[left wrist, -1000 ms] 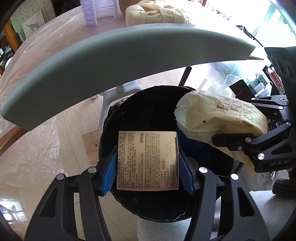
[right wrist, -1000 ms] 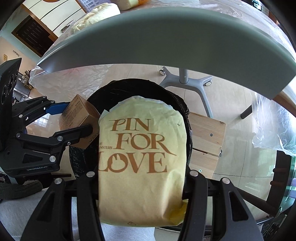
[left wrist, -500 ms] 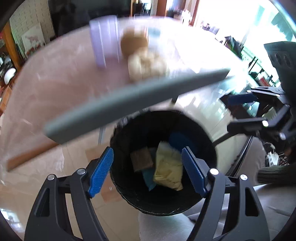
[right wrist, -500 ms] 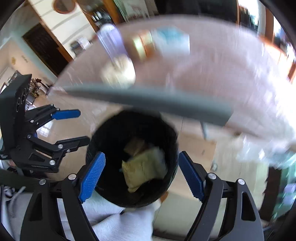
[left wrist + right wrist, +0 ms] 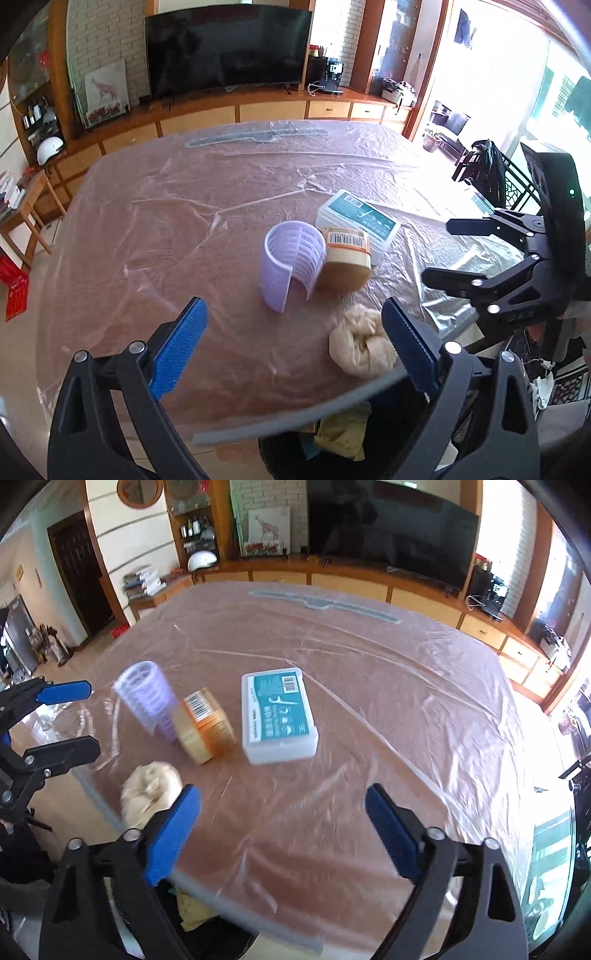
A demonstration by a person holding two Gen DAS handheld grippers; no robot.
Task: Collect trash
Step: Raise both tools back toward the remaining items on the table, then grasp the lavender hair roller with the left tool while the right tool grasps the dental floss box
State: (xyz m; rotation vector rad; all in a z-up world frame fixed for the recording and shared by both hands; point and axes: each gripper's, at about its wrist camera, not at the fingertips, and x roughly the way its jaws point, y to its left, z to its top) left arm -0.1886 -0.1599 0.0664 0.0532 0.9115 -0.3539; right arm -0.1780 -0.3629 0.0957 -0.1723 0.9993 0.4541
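Both grippers hang above the near edge of a round table [image 5: 166,240] covered in clear film. My left gripper [image 5: 295,343] is opening wide, nothing between its blue pads. My right gripper [image 5: 282,830] is opening too, also empty. On the table lie a crumpled beige paper wad [image 5: 360,345] [image 5: 151,790], a lilac ribbed plastic sleeve [image 5: 291,264] [image 5: 147,698], an orange carton [image 5: 345,262] [image 5: 205,725] and a white box with a teal label [image 5: 356,223] [image 5: 277,714]. Below the edge stands the black bin [image 5: 280,454] with a yellow paper bag [image 5: 343,432] [image 5: 188,912] inside.
Each gripper shows in the other's view: the right gripper [image 5: 437,249] at the right, the left gripper [image 5: 92,718] at the left. A grey strip [image 5: 255,136] lies at the table's far side. Behind stand a TV [image 5: 225,48] and wooden cabinets; a wooden side table [image 5: 22,210] is left.
The left gripper let go of the printed carton and the right of the yellow bag; both now lie in the bin. Both grippers opened and rose from the bin to above the table top.
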